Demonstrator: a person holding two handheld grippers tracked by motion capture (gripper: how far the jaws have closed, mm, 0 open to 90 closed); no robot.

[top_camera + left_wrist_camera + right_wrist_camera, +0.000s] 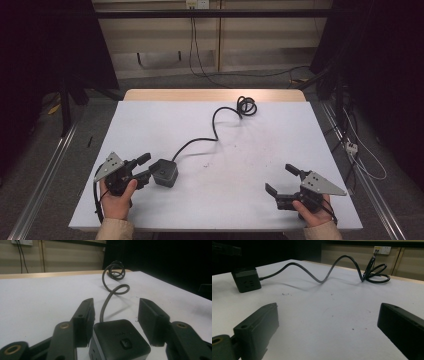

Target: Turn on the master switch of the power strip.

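Note:
A black cube-shaped power socket (pixel 165 173) sits on the white table (pixel 250 165) at the near left. Its black cable (pixel 200 141) snakes away to a coil (pixel 246 106) near the far edge. My left gripper (pixel 148 166) is open and level with the cube's near side. In the left gripper view the cube (pixel 120 338) lies between the jaws; the left one is almost against it and the right one stands apart. My right gripper (pixel 278 178) rests open at the near right with nothing between its jaws. The right gripper view has the cube (pixel 245 282) far off to the left.
A wooden strip (pixel 215 95) edges the table's far side. Cables lie on the floor beyond it and to the right (pixel 360 150). A metal rail (pixel 45 175) runs along the left. A wall outlet (pixel 381 250) sits on the back wall.

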